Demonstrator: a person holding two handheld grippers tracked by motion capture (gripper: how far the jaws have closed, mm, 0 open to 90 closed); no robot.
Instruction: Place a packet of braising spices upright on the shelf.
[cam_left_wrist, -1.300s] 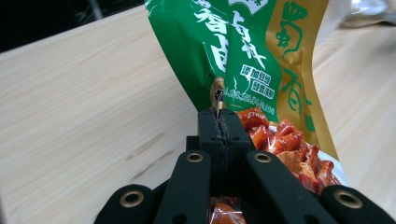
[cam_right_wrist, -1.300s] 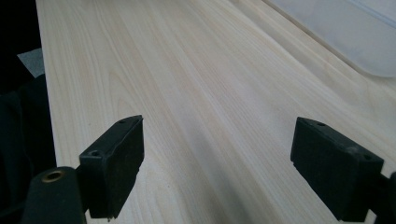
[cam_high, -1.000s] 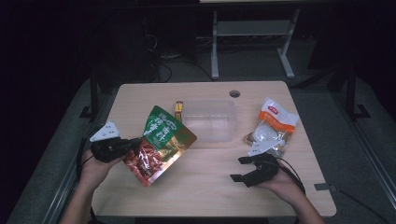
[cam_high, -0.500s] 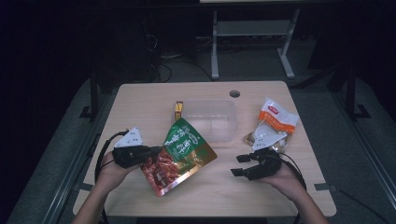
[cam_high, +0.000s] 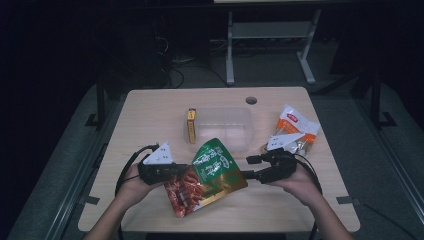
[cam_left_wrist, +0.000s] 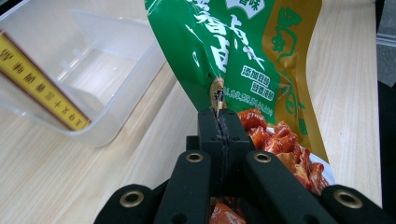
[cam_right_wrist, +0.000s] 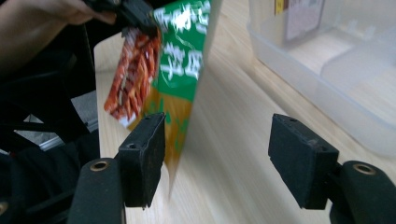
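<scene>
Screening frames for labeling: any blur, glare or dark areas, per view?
High view: table lit, surroundings nearly black. Left gripper view: sharp on the green snack bag, slight glare on the clear plastic container. Right gripper view: bag and container soft, the jaws crisp, left side dark.

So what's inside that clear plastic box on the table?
The clear plastic box holds a narrow yellow packet standing against its left wall. The rest looks bare down to a moulded base, though the raised green snack bag covers its near edge in the high view.
</scene>
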